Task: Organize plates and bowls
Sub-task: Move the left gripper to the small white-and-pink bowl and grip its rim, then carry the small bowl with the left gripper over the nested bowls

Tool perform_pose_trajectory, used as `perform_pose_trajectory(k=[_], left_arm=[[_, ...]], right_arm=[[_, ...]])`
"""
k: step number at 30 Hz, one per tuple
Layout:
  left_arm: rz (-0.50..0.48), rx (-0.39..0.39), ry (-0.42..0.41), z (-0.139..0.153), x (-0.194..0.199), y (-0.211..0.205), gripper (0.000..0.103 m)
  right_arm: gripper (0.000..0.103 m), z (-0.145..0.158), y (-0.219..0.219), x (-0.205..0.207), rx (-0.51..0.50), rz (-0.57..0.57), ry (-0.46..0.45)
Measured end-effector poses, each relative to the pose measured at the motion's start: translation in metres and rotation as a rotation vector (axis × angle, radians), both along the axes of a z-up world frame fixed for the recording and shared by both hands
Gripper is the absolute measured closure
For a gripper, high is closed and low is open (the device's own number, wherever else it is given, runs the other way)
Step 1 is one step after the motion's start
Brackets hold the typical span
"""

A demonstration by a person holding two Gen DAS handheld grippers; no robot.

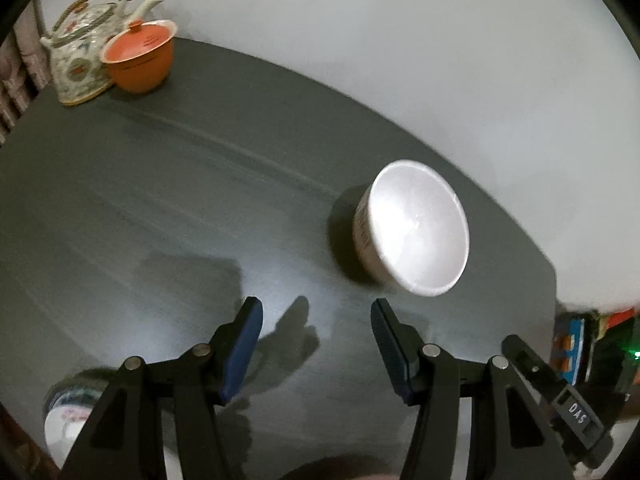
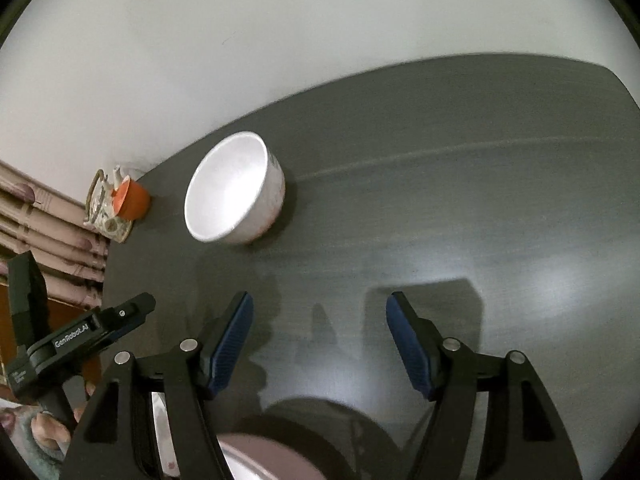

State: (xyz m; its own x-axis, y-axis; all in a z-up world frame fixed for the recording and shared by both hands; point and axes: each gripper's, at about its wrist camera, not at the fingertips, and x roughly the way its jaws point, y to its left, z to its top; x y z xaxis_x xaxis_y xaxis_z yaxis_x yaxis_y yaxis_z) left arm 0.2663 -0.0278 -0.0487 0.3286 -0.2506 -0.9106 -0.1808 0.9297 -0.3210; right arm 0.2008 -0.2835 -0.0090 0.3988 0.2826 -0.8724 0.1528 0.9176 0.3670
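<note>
You have both grippers over the dark table [image 1: 168,200], and neither holds anything. Your left gripper [image 1: 316,312] stands about half open, with only bare tabletop and shadow between its blue pads [image 1: 244,344]. Your right gripper [image 2: 320,308] is also parted, a little wider, and its jaws are empty too. The white bowl [image 1: 416,228] sits upright on the table near the far edge, apart from both tools: in the left view it lies ahead and to the right of the fingertips, in the right view [image 2: 232,188] ahead and to the left, so it is roughly between your two hands and beyond them. In the far corner stand a teapot [image 1: 80,52] and an orange lidded cup [image 1: 140,56], touching or nearly so, and well away from the bowl. More white crockery shows at the near edge: a patterned piece [image 1: 68,416] low in the left view, half hidden by the gripper, and a round rim [image 2: 256,456] at the bottom of the right view; you cannot tell whether these are plates or bowls. The step in hand looks like the reach for the bowl, with no grasp yet made. Next you would need one gripper brought over the bowl's rim, one finger inside and one outside the wall, jaws wide enough to clear it, then closed gently, since glazed ware may slip or tip if pinched off centre.
</note>
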Motion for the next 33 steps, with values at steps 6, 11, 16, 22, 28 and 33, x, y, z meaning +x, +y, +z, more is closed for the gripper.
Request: perform_pose_trajectory(k=[6,11,16,22,28,33], left_arm=[[-0.003,-0.057,-0.009,-0.002,0.034,-0.008,0.045],[-0.016,-0.084,0.034,-0.015,0.059,-0.013,0.045],[-0.032,-0.074,0.055,-0.024,0.065,-0.022,0.045],[-0.039,-0.053,0.055,-0.035,0.071,-0.032,0.064],[-0.036,-0.074,0.065,-0.044,0.078,-0.034,0.088],[-0.047,-0.055,0.048,-0.035,0.070,-0.037,0.088]], right_arm=[[0.037,0.002,0.003,0.038,0.026,-0.002,-0.012],[0.037,-0.006,0.011,0.069,0.034,-0.011,0.004],[0.037,-0.025,0.021,0.089,0.029,-0.022,0.048],[0.049,-0.042,0.032,0.100,0.031,-0.015,0.073],[0.071,-0.053,0.036,0.101,0.062,-0.006,0.073],[0.084,-0.049,0.044,0.101,0.056,0.017,0.056]])
